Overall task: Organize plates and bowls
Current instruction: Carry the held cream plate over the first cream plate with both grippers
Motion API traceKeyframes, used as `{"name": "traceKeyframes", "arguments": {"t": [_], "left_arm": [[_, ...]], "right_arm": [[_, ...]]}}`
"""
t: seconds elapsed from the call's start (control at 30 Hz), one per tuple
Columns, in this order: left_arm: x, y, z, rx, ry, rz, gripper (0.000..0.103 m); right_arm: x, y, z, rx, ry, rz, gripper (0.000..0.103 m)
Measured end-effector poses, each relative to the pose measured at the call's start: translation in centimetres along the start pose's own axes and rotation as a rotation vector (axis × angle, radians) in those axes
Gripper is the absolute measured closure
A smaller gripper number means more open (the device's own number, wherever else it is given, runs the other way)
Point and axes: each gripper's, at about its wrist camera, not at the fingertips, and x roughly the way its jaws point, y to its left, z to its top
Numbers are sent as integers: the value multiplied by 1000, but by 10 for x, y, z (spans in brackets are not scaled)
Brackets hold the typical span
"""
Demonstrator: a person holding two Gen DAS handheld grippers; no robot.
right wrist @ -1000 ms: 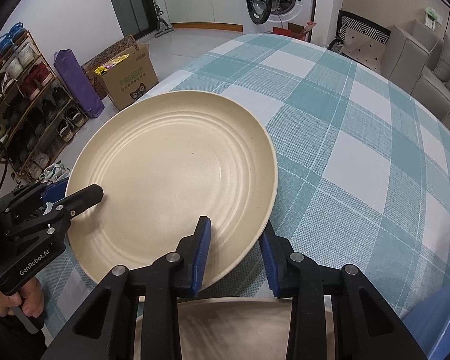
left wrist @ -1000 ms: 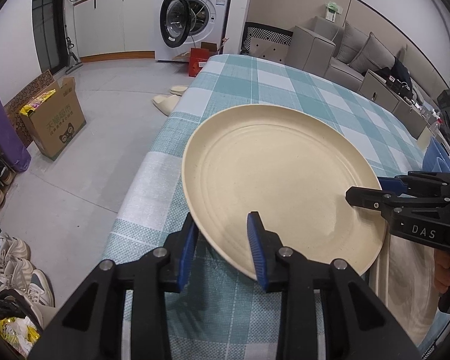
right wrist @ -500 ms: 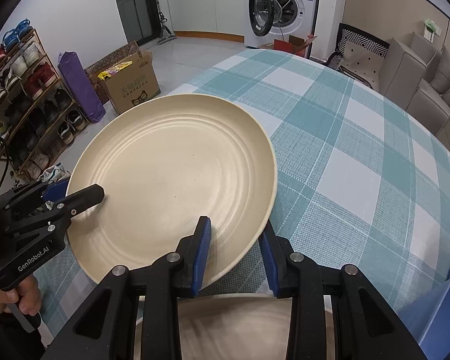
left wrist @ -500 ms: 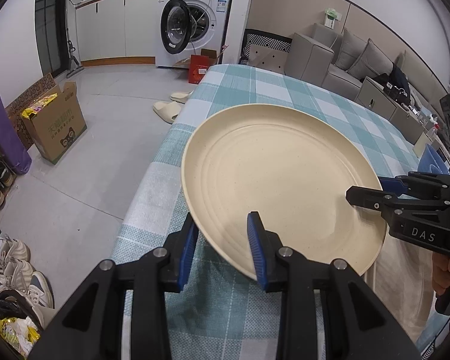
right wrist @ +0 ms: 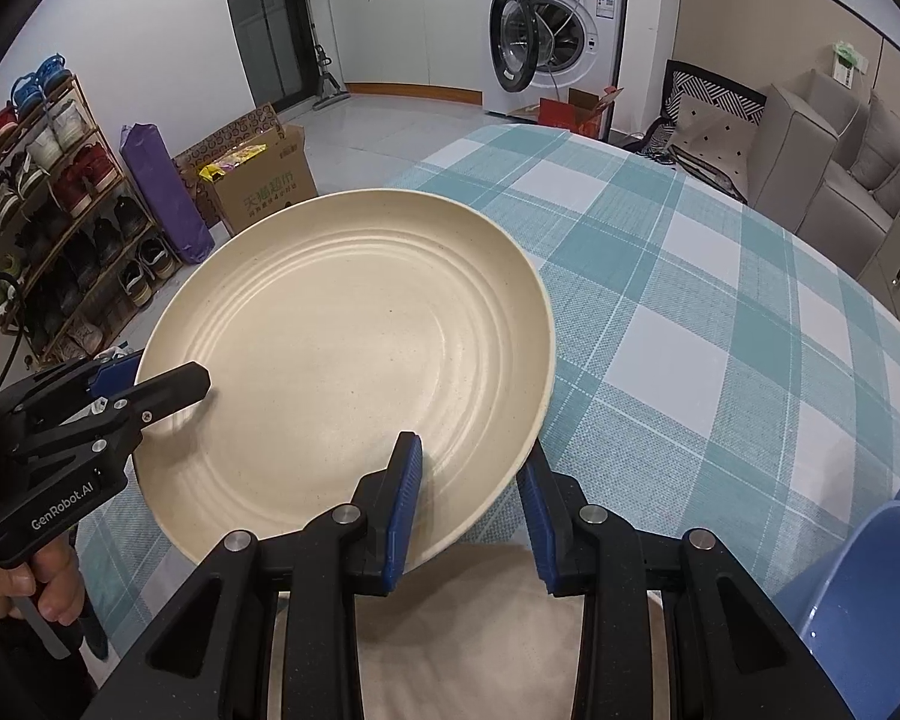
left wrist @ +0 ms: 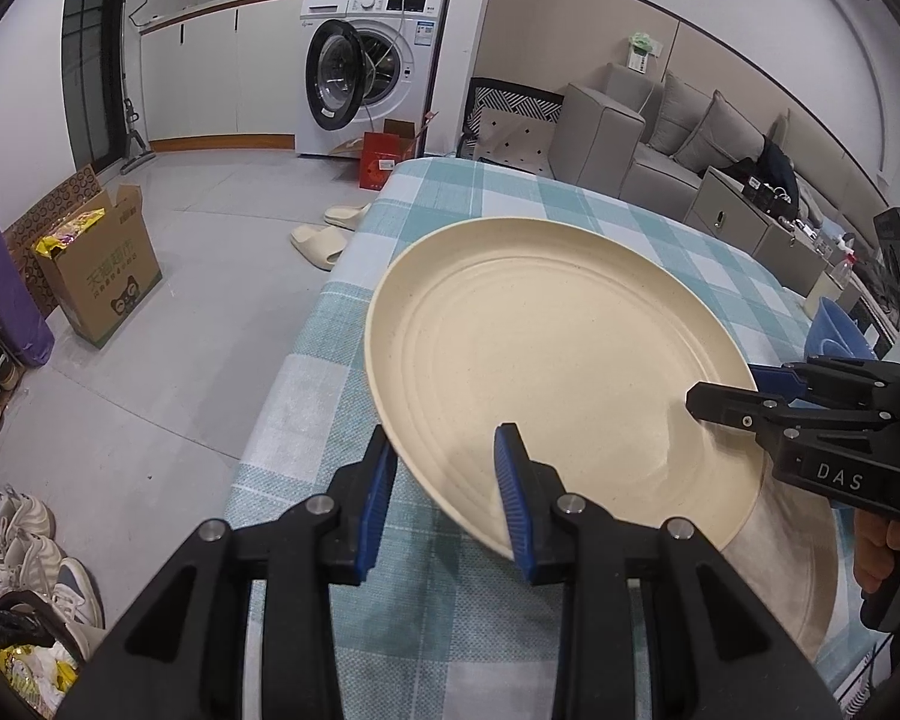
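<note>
Plate [left wrist: 546, 360] first: your left gripper [left wrist: 447, 498] has its rim pinched between the blue pads [left wrist: 513, 501], one finger over the top face and one under the edge, the jaws nearly closed. Your right gripper [right wrist: 471, 507] grips the rim the same way at another spot, its pads [right wrist: 405, 504] one above and one below the edge. In the left wrist view you can see that right gripper reaching in from the right side, and in the right wrist view the left one comes in from the left, with your fingers wrapped round its handle.

You have the cream plate held clear of the table, tilted a little, above the edge of the checked teal and white tablecloth [right wrist: 720, 312]. Directly beneath it, near you, lies a second cream plate [right wrist: 468, 630] flat on the cloth. A blue bowl [right wrist: 870, 600] sits just beside that lower plate on your right.

Farther out, across the pale floor, you have a cardboard box [left wrist: 99, 276], a washing machine [left wrist: 369, 69] with its door open, a shoe rack [right wrist: 48, 210], and a grey sofa [left wrist: 684, 138] past the table's far end.
</note>
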Motion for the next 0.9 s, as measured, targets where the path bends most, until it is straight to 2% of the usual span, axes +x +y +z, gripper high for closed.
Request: {"name": "traceKeyframes", "arguments": {"t": [0.9], "left_arm": [[-25,-40,-1,88,-24,-59,71]], "right_arm": [[-57,-17,-31,37,-32,-49,70]]}}
